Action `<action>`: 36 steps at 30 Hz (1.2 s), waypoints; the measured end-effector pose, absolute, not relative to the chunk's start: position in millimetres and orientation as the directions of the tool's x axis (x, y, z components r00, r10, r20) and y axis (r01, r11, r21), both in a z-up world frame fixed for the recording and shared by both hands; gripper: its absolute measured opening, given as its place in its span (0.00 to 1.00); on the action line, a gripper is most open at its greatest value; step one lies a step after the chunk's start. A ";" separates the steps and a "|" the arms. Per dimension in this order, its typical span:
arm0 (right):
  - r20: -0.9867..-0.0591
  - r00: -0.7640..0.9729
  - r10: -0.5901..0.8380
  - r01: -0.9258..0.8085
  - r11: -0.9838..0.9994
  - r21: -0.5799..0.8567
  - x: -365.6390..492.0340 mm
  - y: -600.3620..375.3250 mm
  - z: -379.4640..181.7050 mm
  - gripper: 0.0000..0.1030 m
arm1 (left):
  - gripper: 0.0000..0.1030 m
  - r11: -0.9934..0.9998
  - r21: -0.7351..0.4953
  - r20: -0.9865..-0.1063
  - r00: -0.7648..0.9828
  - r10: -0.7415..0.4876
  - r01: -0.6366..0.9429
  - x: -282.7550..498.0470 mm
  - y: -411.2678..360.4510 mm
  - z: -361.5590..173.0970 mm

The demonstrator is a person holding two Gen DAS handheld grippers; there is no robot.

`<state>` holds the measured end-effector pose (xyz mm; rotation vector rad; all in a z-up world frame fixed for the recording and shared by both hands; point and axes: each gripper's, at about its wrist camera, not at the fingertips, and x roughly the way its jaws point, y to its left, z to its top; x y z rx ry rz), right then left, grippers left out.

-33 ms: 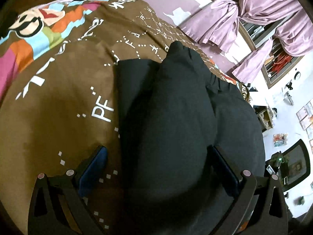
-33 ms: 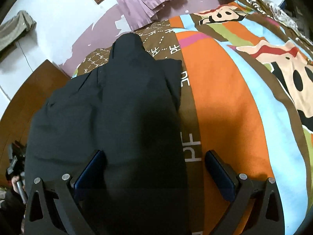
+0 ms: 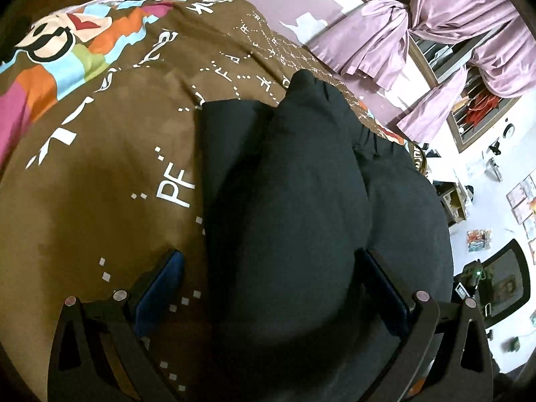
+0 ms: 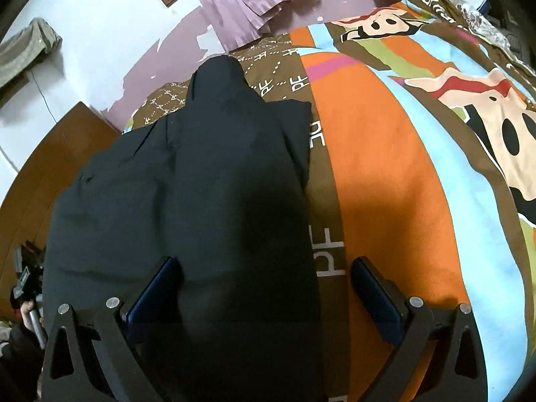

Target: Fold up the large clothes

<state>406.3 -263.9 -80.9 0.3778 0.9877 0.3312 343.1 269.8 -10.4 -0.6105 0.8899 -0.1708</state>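
A large black garment (image 3: 288, 201) lies partly folded on a bed with a brown and colourful patterned cover (image 3: 93, 167). A raised fold runs away from both cameras. My left gripper (image 3: 271, 288) is open, its blue-padded fingers (image 3: 160, 284) spread wide over the near part of the cloth. In the right wrist view the same black garment (image 4: 201, 201) lies left of an orange band of the cover (image 4: 385, 184). My right gripper (image 4: 264, 291) is open too, jaws wide apart above the garment's right edge. Neither gripper holds cloth.
Purple curtains (image 3: 435, 33) hang by a window behind the bed. A white wall with peeling purple paint (image 4: 100, 50) and a wooden headboard (image 4: 50, 167) stand at the left. A black chair (image 3: 502, 288) and floor clutter lie at the right.
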 end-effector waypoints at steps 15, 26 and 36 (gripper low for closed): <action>-0.695 0.367 0.618 -0.232 0.784 0.575 399.7 -233.9 -83.0 1.00 | 0.99 0.777 -0.629 -0.612 0.631 -0.477 -0.024 342.0 267.1 -11.2; -0.815 0.249 0.523 -0.073 0.850 0.522 414.7 -221.1 -73.3 1.00 | 0.99 0.799 -0.601 -0.654 0.569 -0.499 0.010 351.7 254.1 -10.4; -0.813 0.348 0.467 -0.059 0.876 0.478 408.2 -214.9 -76.4 1.00 | 0.99 0.788 -0.616 -0.649 0.570 -0.503 -0.006 349.7 263.9 -21.1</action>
